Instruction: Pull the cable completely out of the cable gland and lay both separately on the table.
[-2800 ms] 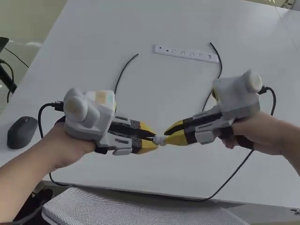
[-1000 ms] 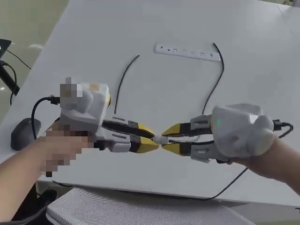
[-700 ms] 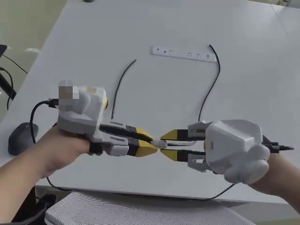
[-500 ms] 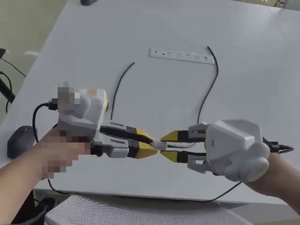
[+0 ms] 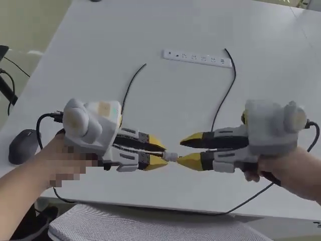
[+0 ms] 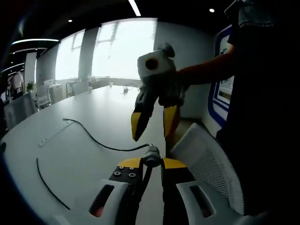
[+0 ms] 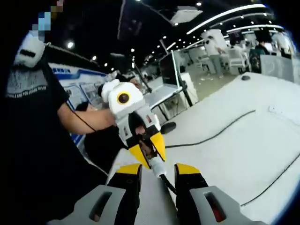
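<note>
The left gripper (image 5: 163, 154) is pinching the pale cable gland (image 5: 171, 157) at the very ends of its yellow tips, jaws pressed almost together around it. In the right gripper view a short dark length, seemingly the cable (image 7: 167, 182), is running out of the gland and down between that gripper's own jaws. The right gripper (image 5: 182, 151) is facing the left one nose to nose with its jaws spread, one tip above the gland and one below, neither gripping it. Both grippers are hovering over the near edge of the white table (image 5: 175, 30) (a grey mesh chair (image 5: 150, 226) is sitting just under that edge).

Farther out on the table, a loose black wire (image 5: 131, 84) is lying in a gentle curve, and a dark mouse (image 5: 22, 145) is resting near the left edge. Beyond them a white power strip (image 5: 198, 57) is lying flat, its black cord (image 5: 226, 93) trailing back toward the person.

Tall bright windows (image 6: 122, 49) are lighting the far wall, and people (image 7: 213, 44) are standing among distant desks.
</note>
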